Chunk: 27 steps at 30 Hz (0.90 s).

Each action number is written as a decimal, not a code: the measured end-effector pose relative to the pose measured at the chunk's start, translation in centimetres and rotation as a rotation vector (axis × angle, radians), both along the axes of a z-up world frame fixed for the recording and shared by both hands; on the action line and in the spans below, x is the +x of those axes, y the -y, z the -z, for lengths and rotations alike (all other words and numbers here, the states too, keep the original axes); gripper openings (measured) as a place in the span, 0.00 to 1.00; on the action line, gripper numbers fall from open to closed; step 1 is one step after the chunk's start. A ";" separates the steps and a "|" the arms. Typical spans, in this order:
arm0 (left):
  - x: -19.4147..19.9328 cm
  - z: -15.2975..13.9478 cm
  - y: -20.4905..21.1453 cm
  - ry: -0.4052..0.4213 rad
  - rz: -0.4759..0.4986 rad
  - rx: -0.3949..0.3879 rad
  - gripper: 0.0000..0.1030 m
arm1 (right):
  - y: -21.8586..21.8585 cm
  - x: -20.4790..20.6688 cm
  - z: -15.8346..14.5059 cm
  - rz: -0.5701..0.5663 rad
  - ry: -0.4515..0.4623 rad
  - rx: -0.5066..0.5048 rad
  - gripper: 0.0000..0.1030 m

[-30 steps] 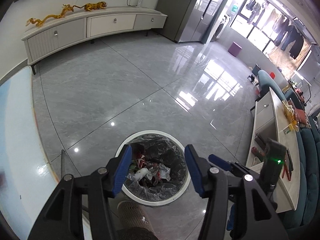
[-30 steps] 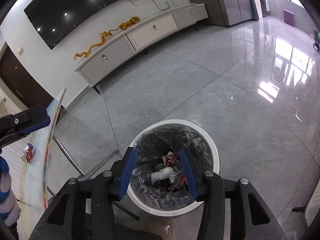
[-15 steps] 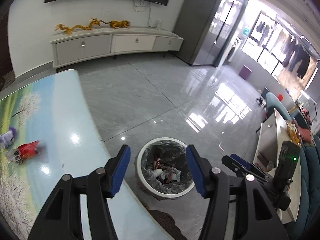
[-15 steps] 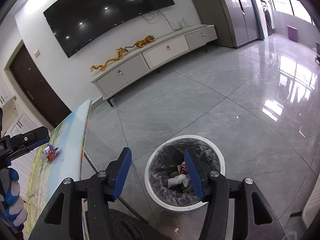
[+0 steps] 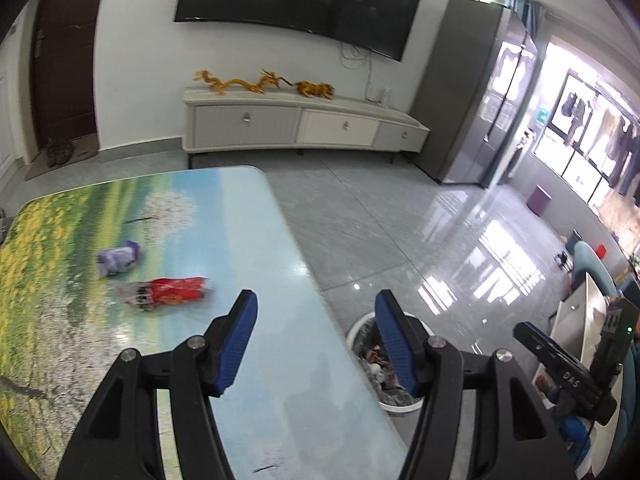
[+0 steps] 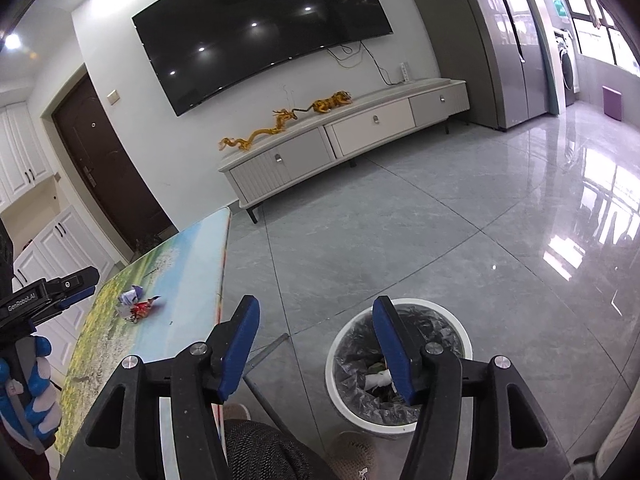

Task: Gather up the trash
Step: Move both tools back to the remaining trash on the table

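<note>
A red wrapper [image 5: 168,290] and a crumpled purple wrapper [image 5: 119,257] lie on the picture-printed table [image 5: 248,248]. They also show small in the right wrist view, red [image 6: 141,309] and purple [image 6: 130,295]. A white bin [image 6: 396,416] with a black liner holds trash on the floor beside the table; it also shows in the left wrist view [image 5: 360,326]. My left gripper [image 5: 314,338] is open and empty above the table's right edge. My right gripper [image 6: 316,346] is open and empty, above the floor between table and bin.
A long white TV cabinet [image 6: 352,132] with gold dragon figures stands at the far wall under a big TV [image 6: 260,28]. A grey fridge [image 6: 508,40] is at the right. A sofa and a side table [image 5: 580,312] are far right. The floor is glossy grey tile.
Both grippers have risen and tilted up away from the bin. The left one swung left over the table, bringing the two wrappers into view.
</note>
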<state>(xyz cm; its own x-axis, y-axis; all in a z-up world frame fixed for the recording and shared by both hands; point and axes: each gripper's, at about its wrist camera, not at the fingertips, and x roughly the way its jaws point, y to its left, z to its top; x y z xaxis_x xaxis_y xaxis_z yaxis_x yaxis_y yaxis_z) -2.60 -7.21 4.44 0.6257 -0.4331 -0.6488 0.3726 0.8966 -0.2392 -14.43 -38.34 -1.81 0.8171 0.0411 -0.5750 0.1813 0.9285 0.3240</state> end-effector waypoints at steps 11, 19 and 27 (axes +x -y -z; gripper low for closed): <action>-1.4 -2.0 -9.6 0.050 -0.185 -0.006 0.58 | -2.2 -1.0 -2.1 -0.066 0.068 -0.007 0.56; -2.0 -2.1 -13.9 0.068 -0.229 0.033 0.58 | -4.1 -0.6 -3.8 -0.125 0.109 0.001 0.57; 0.3 -0.1 -17.7 0.014 -0.277 0.042 0.58 | -7.4 2.3 -4.2 -0.206 0.084 -0.022 0.58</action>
